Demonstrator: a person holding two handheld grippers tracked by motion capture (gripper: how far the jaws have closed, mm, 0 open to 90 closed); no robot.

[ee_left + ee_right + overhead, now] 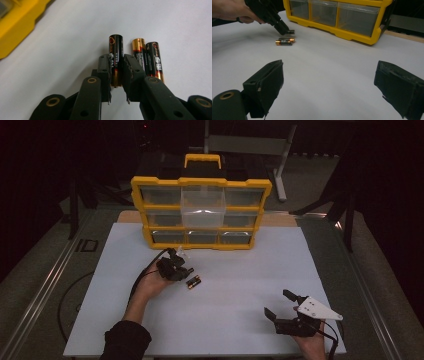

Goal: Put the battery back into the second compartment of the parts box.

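Near the frame's middle, the left gripper (116, 72) clamps one battery (116, 53); two batteries (148, 58) wait, the right gripper (329, 82) gapes empty.

Yellow drawer organizer (201, 212) (clear drawers) on white table (235, 290)

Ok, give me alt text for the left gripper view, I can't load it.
The left claw is shut on a black AA battery, lengthwise between its black jaws over the white tabletop. Two more batteries lie side by side just right of it; a yellow organizer corner shows top left.
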